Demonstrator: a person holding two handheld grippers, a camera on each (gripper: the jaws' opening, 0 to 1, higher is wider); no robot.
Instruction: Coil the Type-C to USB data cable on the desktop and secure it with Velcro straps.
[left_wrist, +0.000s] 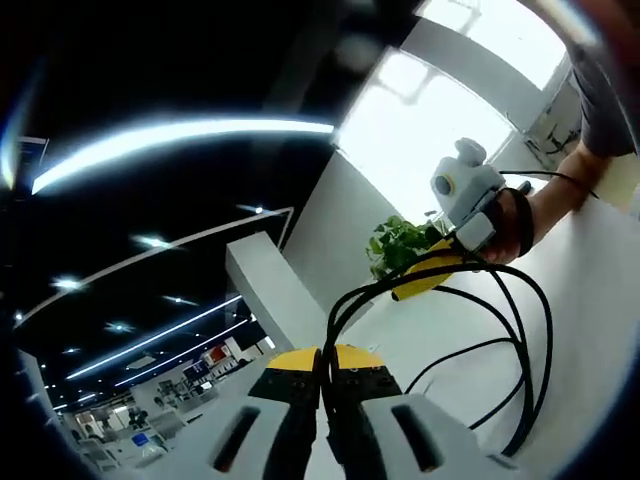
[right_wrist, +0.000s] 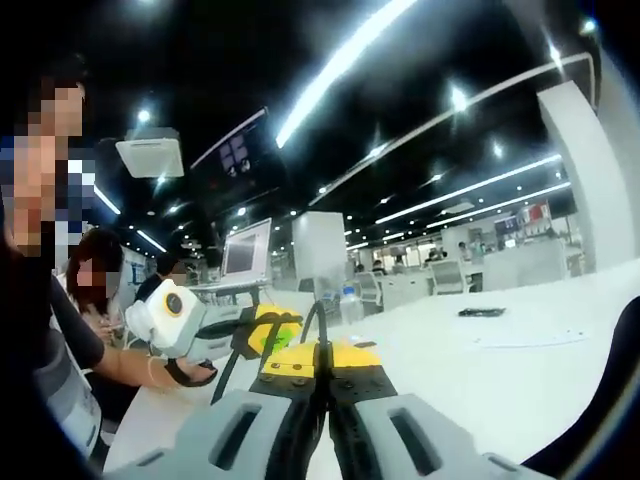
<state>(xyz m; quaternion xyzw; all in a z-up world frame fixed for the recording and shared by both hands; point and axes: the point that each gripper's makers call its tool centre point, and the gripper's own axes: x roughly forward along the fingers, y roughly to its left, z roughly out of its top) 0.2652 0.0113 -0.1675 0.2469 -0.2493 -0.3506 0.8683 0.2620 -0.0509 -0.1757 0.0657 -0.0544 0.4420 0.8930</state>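
Your left gripper (left_wrist: 322, 385) has its jaws clamped together on the black data cable (left_wrist: 520, 330), which comes up between the yellow tips and arcs away in several loops. In the left gripper view those loops hang over the white desktop (left_wrist: 590, 280) and run up to your right gripper (left_wrist: 432, 272), held in your hand (left_wrist: 515, 222) beyond the cable; its yellow tips meet the strands there. A green potted plant (left_wrist: 400, 245) stands just behind the cable's far end, before a white wall (left_wrist: 325, 235) and bright windows (left_wrist: 430, 140).

The right gripper view gives the other side. Your right gripper (right_wrist: 325, 362) is pinched tight on the cable (right_wrist: 312, 322) too, a short black length rising from between its jaws. Just beyond the cable sits your left gripper (right_wrist: 268, 328), strapped to your hand (right_wrist: 185, 370); from here you cannot tell how its jaws stand. This view leaves the loops out of sight.

The desktop (right_wrist: 520, 370) is broad, white and glossy, with a small dark object (right_wrist: 482, 312) and a sheet of paper (right_wrist: 528, 340) lying well beyond the cable. Past the cable stand a monitor (right_wrist: 247, 250), a bottle (right_wrist: 349, 298) and rows of desks under long ceiling light strips (right_wrist: 345, 60). A seated person (right_wrist: 95, 290) is off beyond your left gripper.
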